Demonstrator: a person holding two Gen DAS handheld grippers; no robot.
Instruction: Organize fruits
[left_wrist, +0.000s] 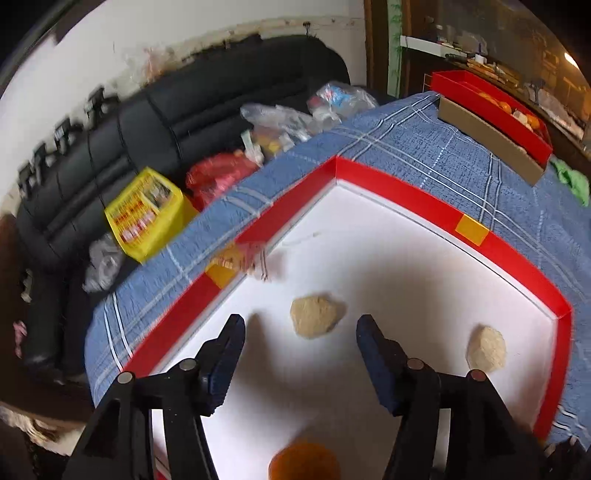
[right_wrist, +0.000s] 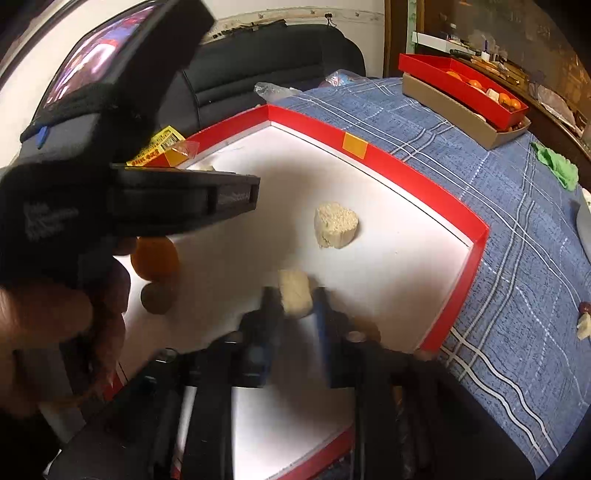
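Left wrist view: left hand-held gripper (left_wrist: 301, 350) points down into a big red-walled tray (left_wrist: 406, 192) with a white floor, set on a blue plaid cloth (left_wrist: 424, 147). Jaws stand apart, nothing between the pads. A beige crumbly lump (left_wrist: 316, 316) lies on the white floor just beyond the gap. A second beige lump (left_wrist: 485, 348) lies near the tray's right wall. An orange fruit (left_wrist: 303, 463) shows at the bottom edge, below the fingers. Far right on the cloth: a smaller red tray (left_wrist: 491, 114) with orange fruits in it (blurred, count unclear), beside a brown cardboard tray (left_wrist: 487, 142).

Right wrist view: right hand-held gripper (right_wrist: 295, 317) is over the same tray, jaws part open with a pale beige block (right_wrist: 294, 293) between the fingertips; motion blur, cannot tell whether the pads press it. A heart-shaped beige lump (right_wrist: 336, 224) lies further in. At left, a hand (right_wrist: 55, 325) holds the other gripper body; an orange fruit and a brown round fruit (right_wrist: 159, 297) sit behind it.
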